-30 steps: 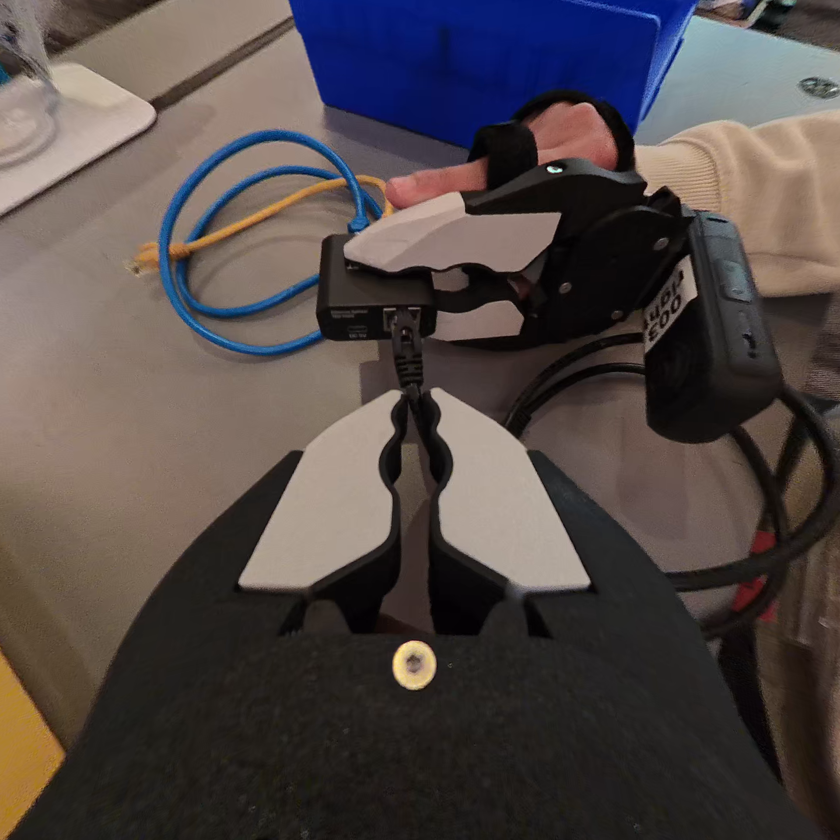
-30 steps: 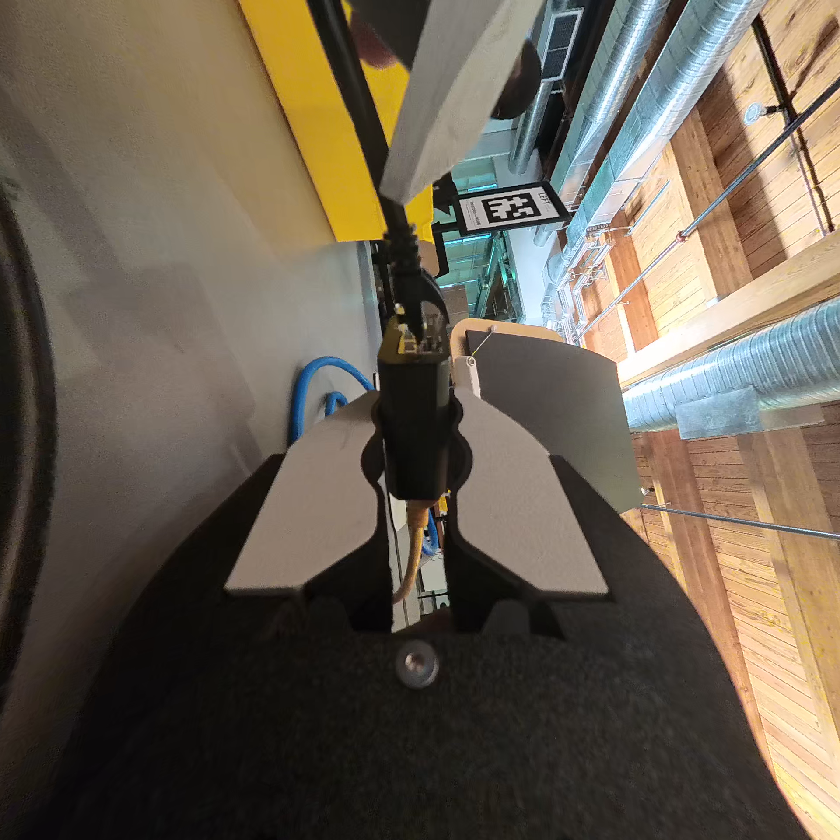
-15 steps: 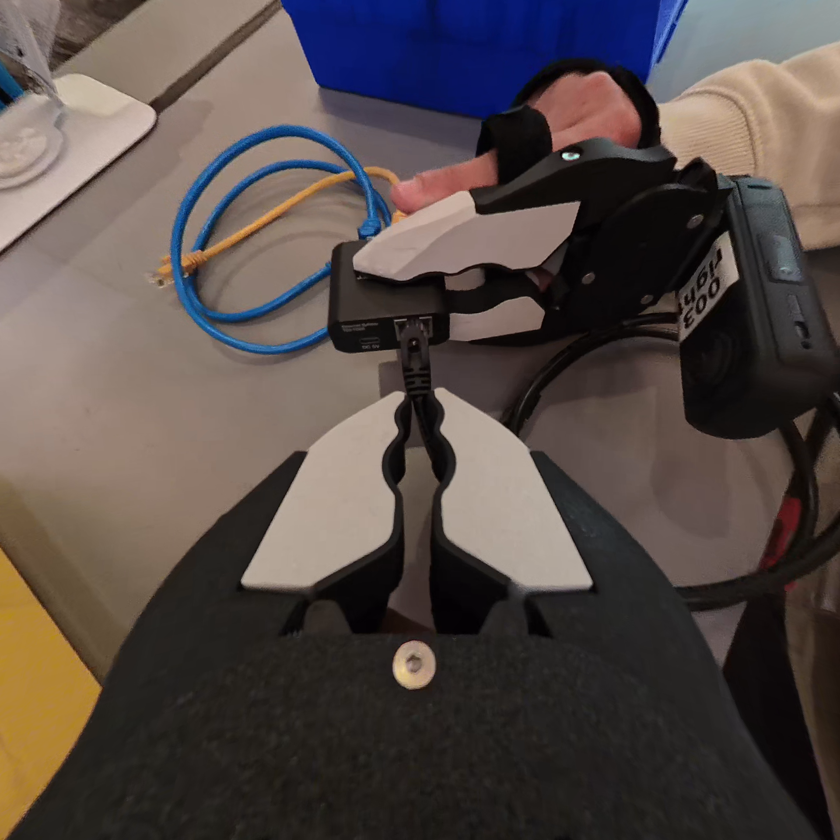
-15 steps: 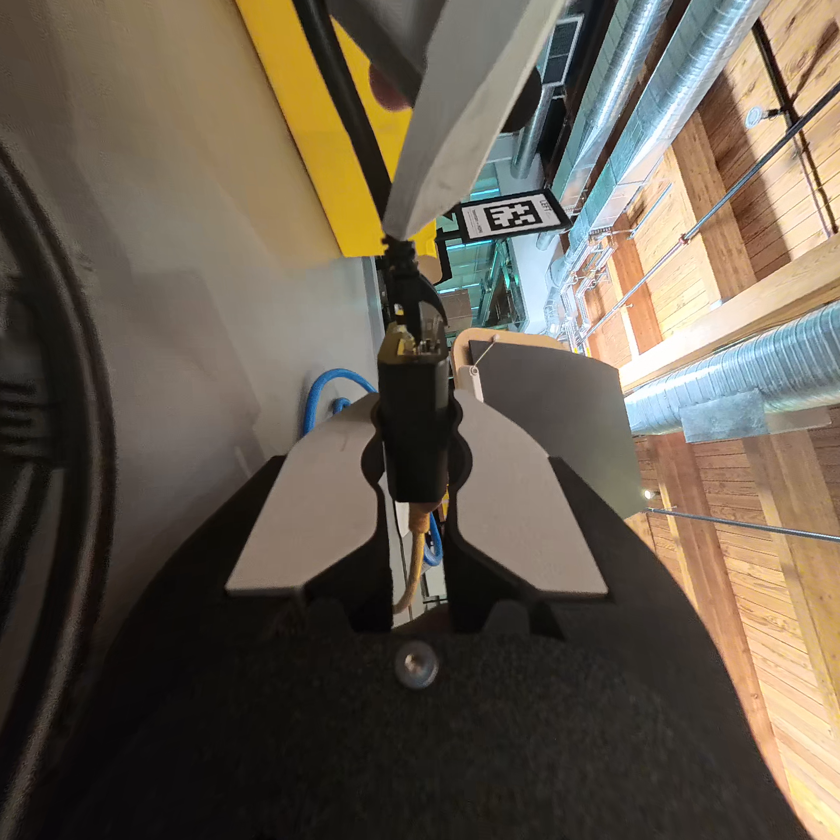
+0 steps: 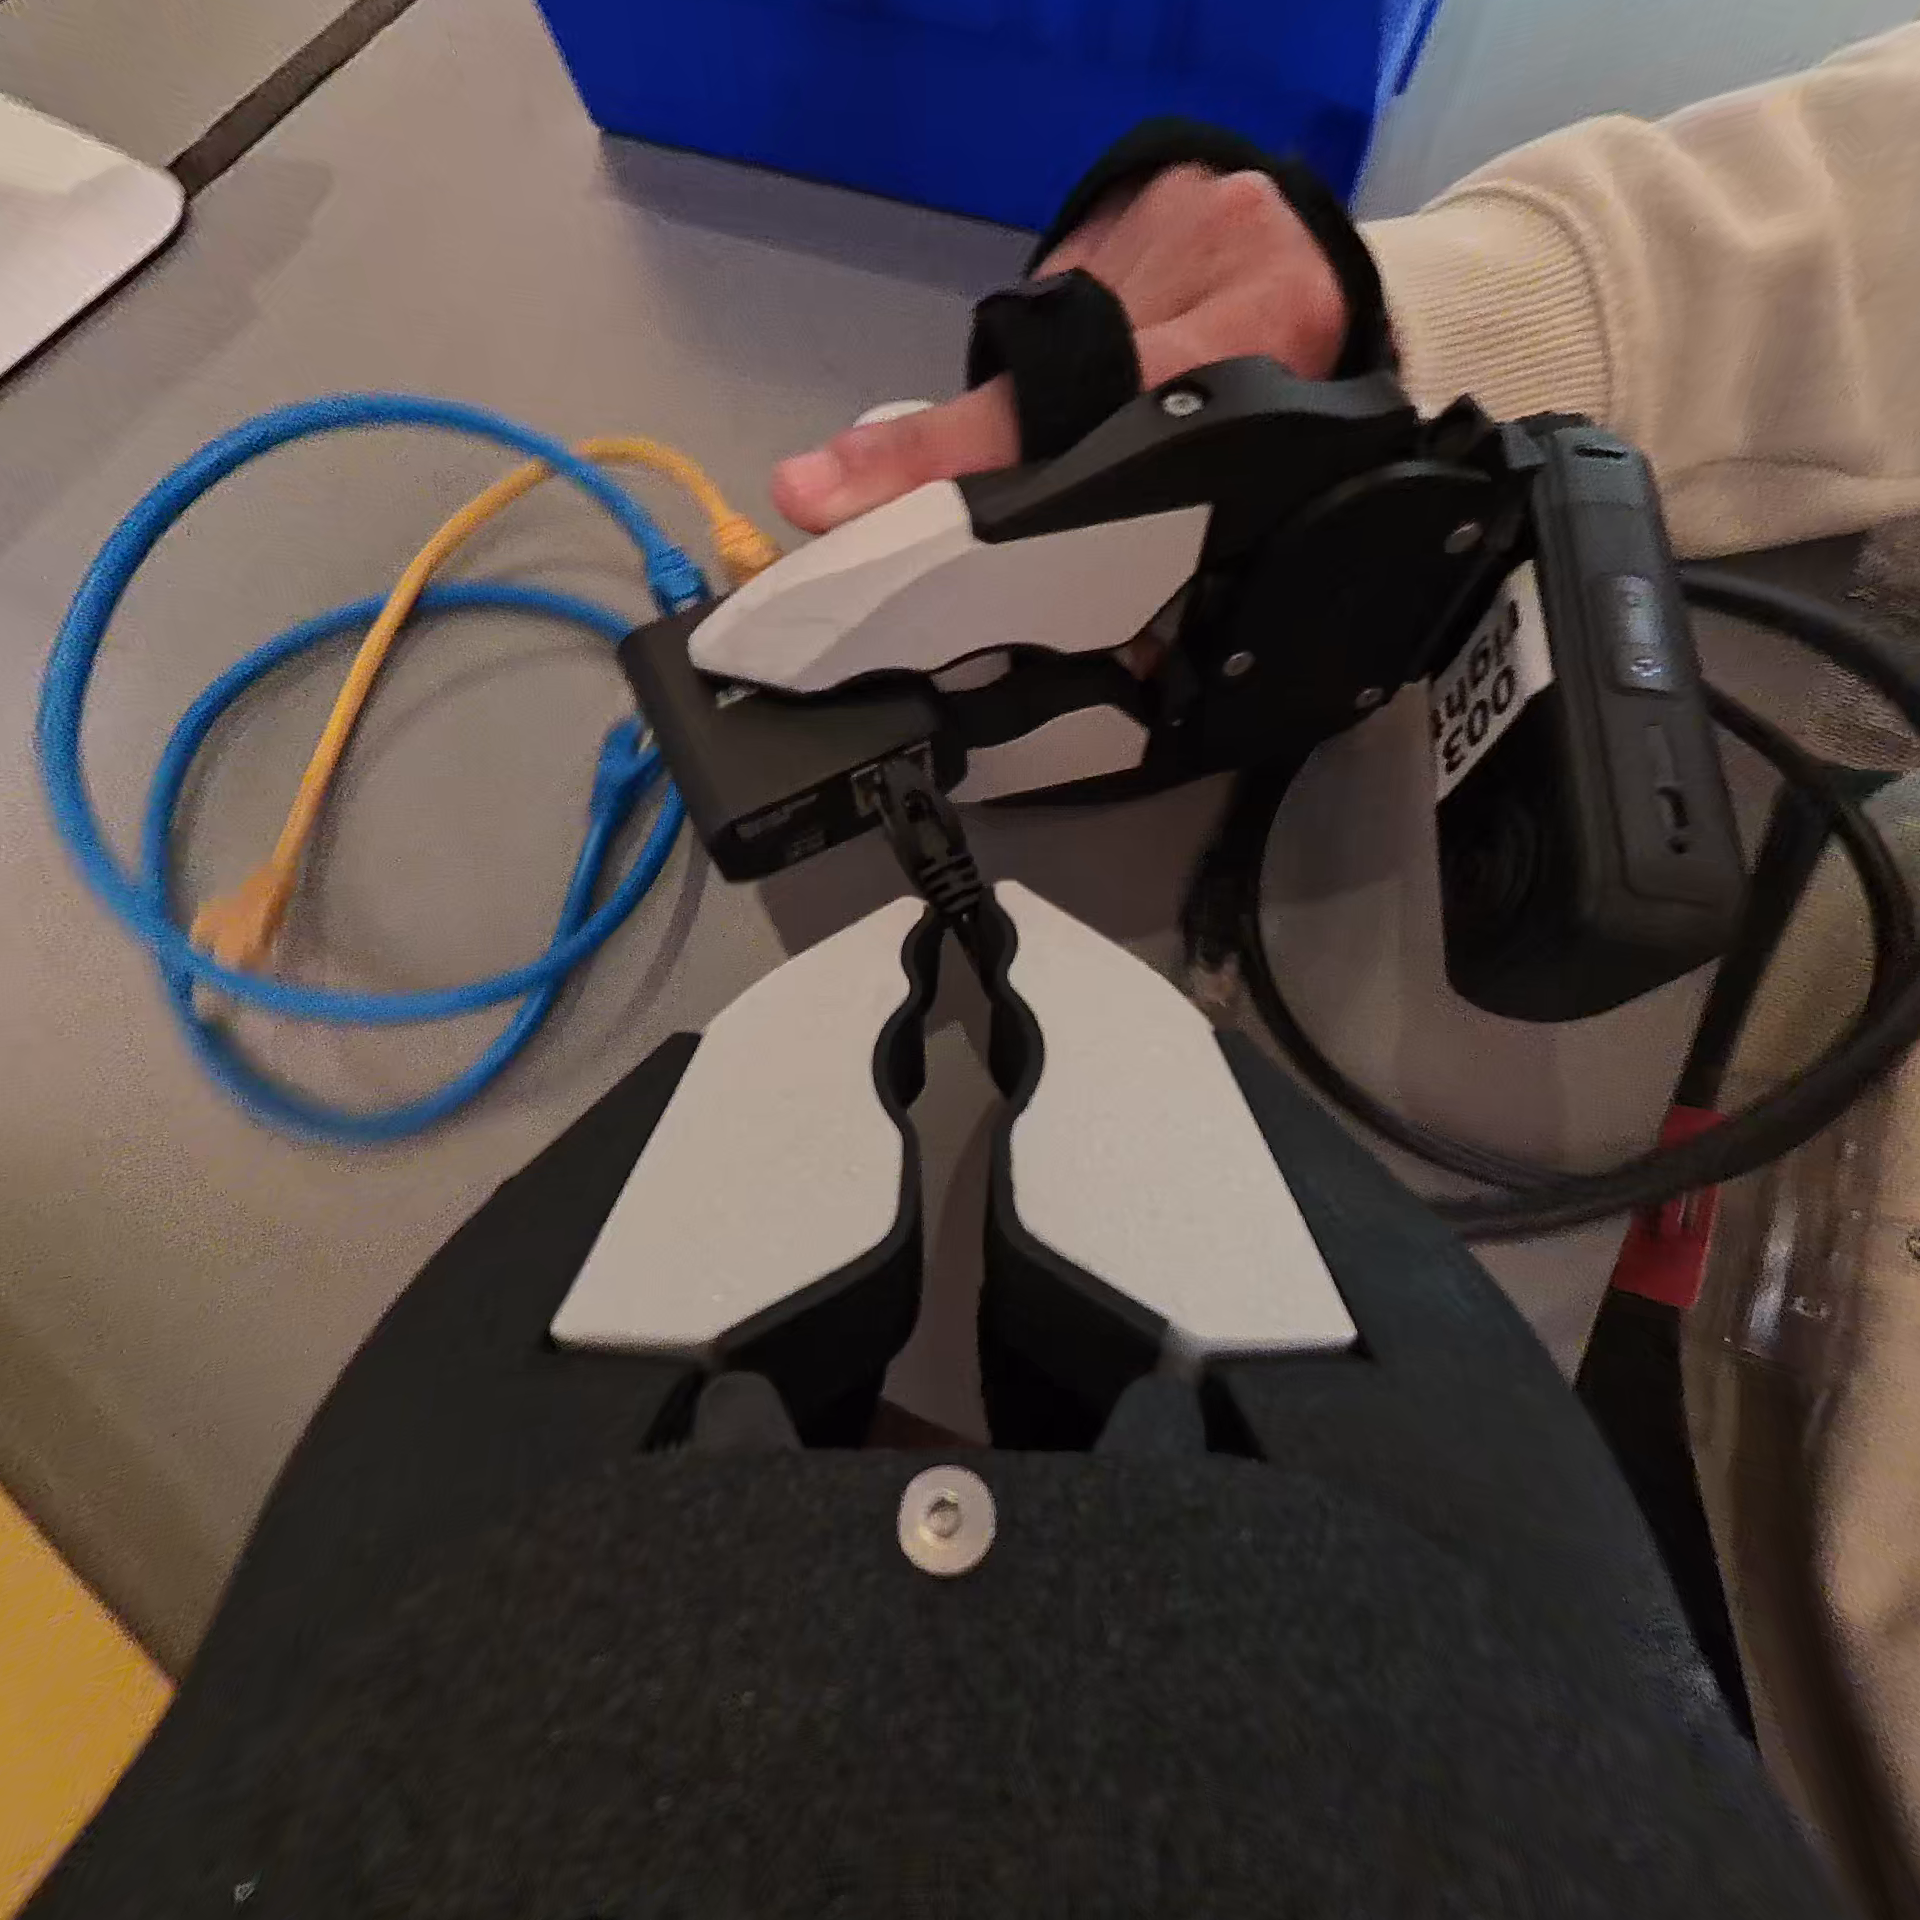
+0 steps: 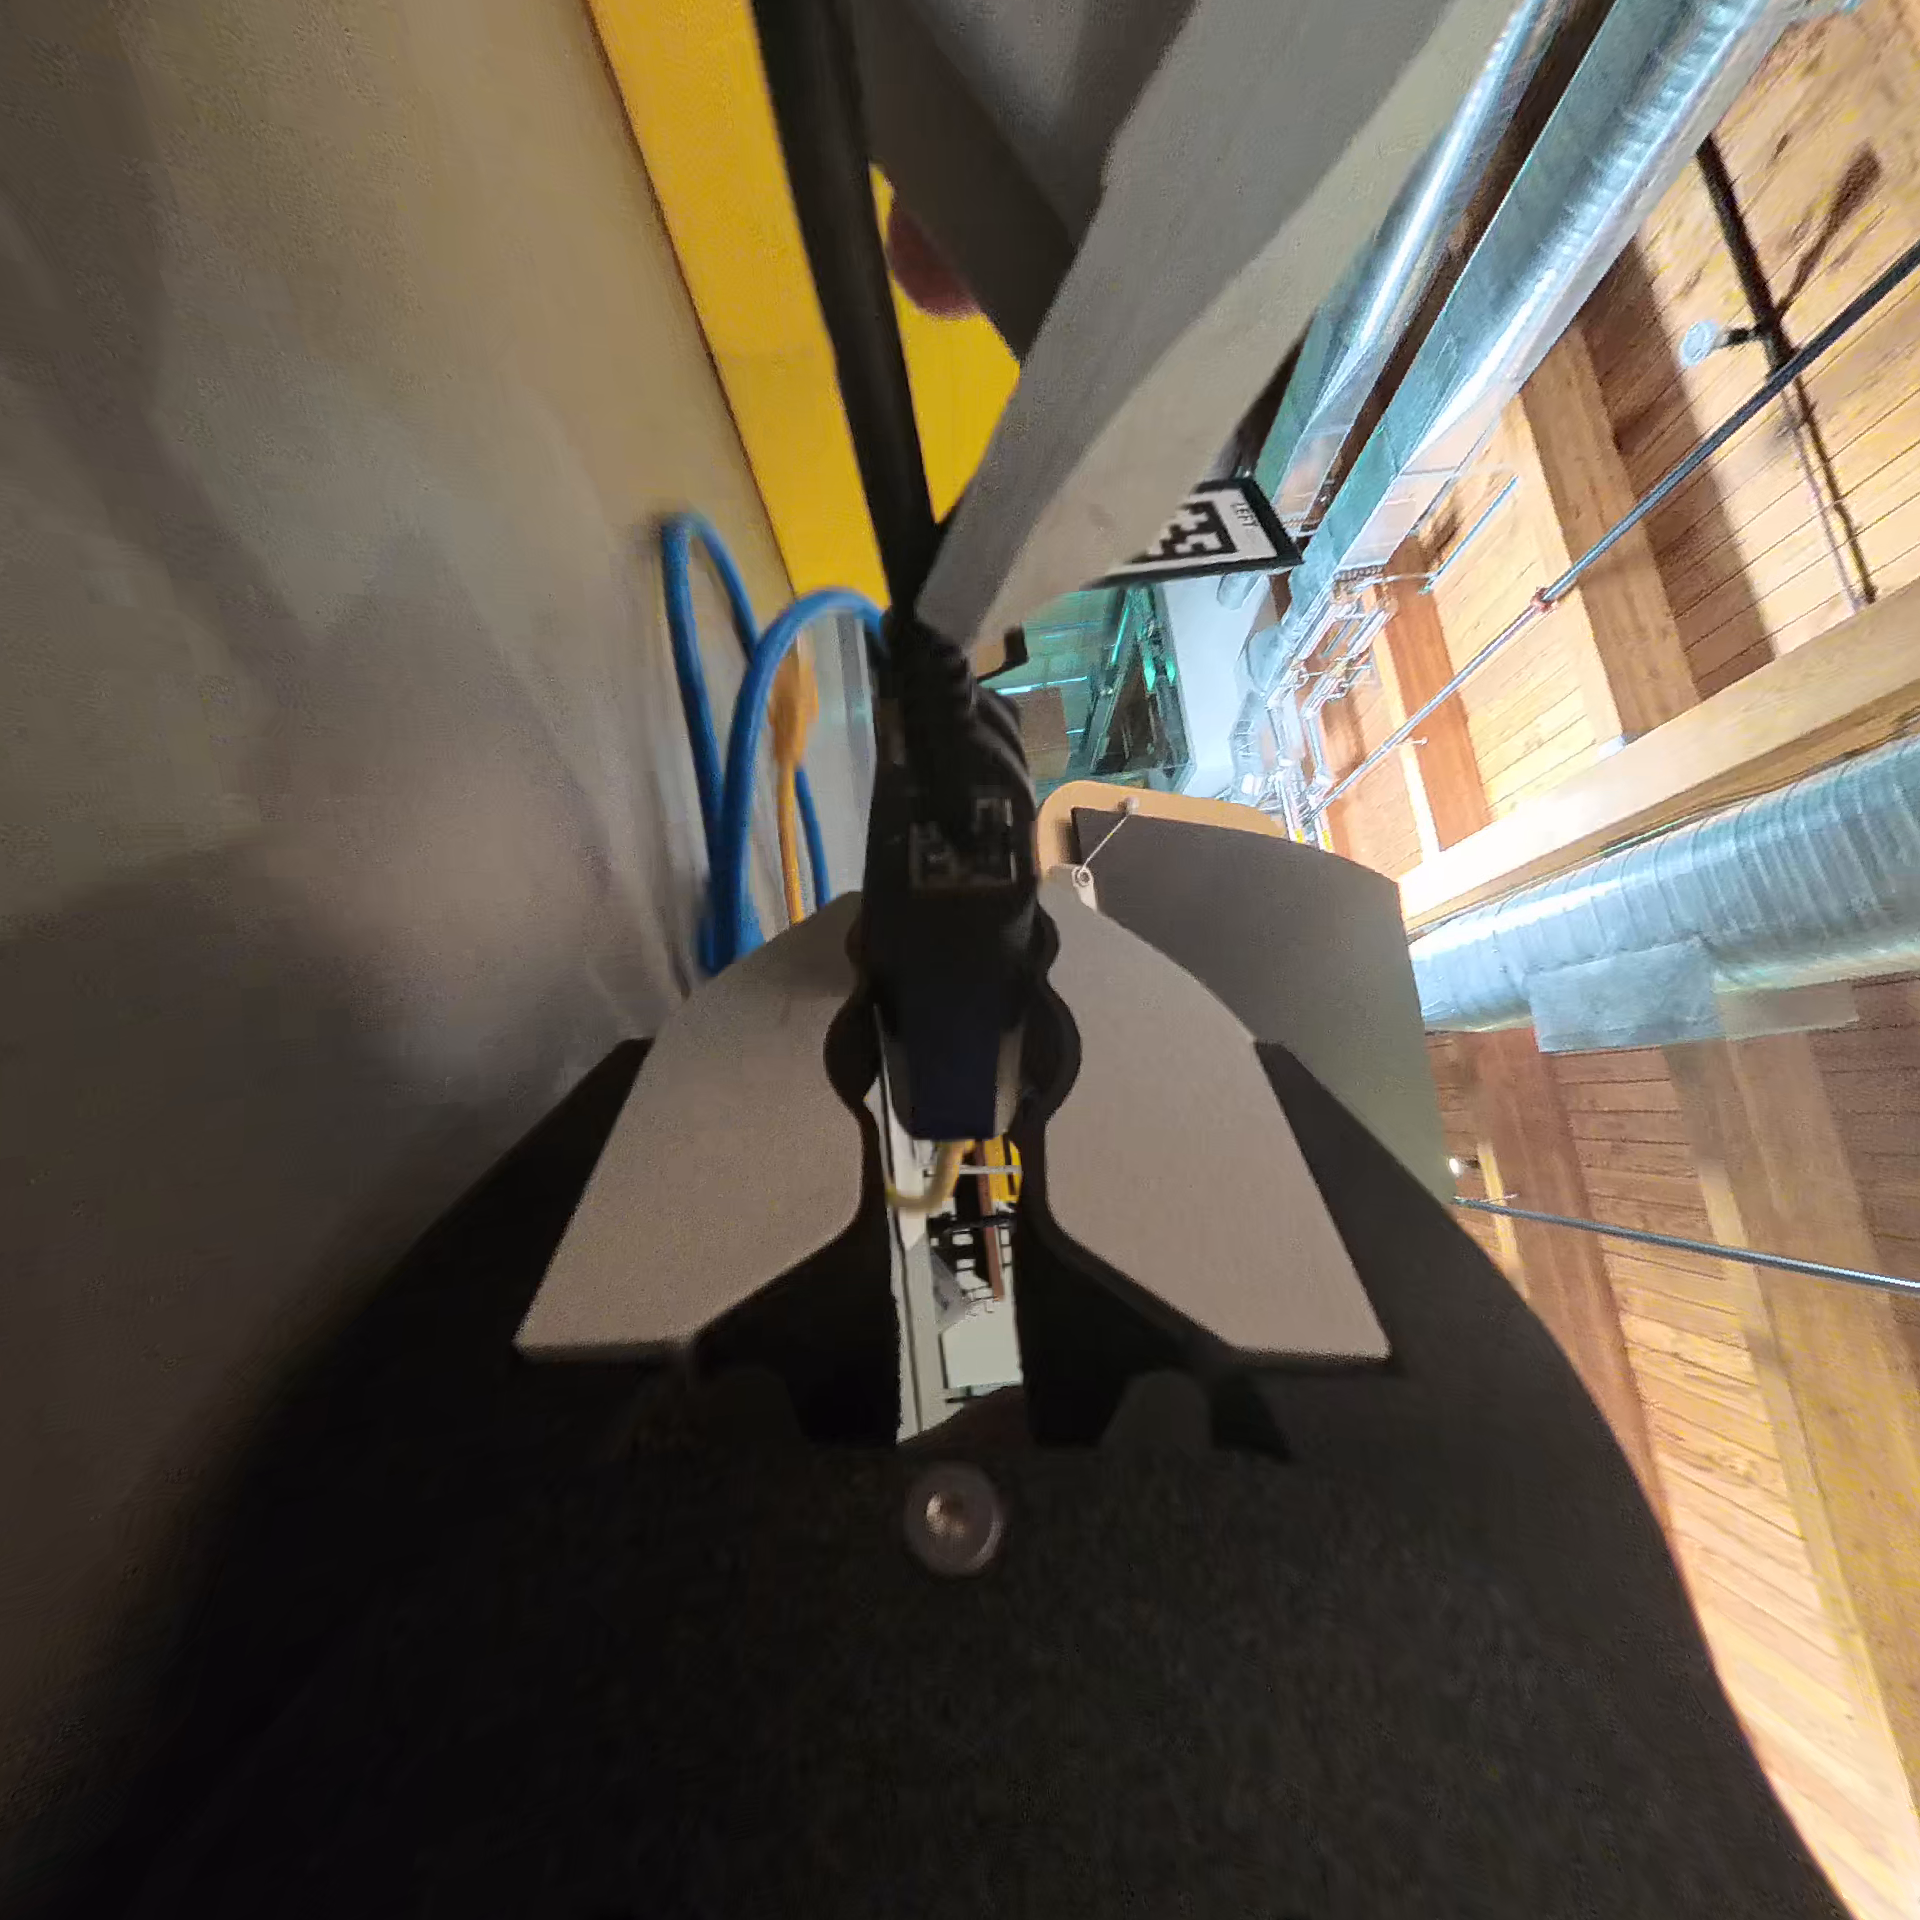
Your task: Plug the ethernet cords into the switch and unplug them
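Nearest, in the left wrist view: left hand-held gripper (image 5: 961, 920) closed almost fully, pinching the black ethernet cord (image 5: 940, 862) just behind its strain-relief boot. Plug seated, or very nearly seated, in the front port of the switch (image 5: 774, 774); depth of seating not verifiable through the blur.

Beyond that: switch held clear of the bench (image 5: 343, 1299), clamped flat between the fingers of the right hand-held gripper (image 5: 831, 686), a person's hand (image 5: 1164, 343) strapped to it. Right wrist view confirms the right hand-held gripper (image 6: 951, 966) closed on the switch body, port end away from the camera.

Orientation: long axis of the switch lying roughly level and running along the right gripper's fingers, skewed to the left gripper; ported face turned toward the left gripper and slightly right. Black plug and cord in line with the port, angled up-left from the fingertips.

Farther off: blue cord (image 5: 343, 748) coiled with an orange cord (image 5: 343, 717) on the bench, ends just beside the rear of the switch; connection there not determinable. Blue bin (image 5: 987, 94) behind.

Risks, as judgement:
- Grip on cable rather than plug body; pull without latch depressed likely to strain cord or drag switch from its clamp.
- Off-axis push or pull likely to bind plug in port.
- Switch held at one end only; may pivot under load.
- Loose coils may snag.
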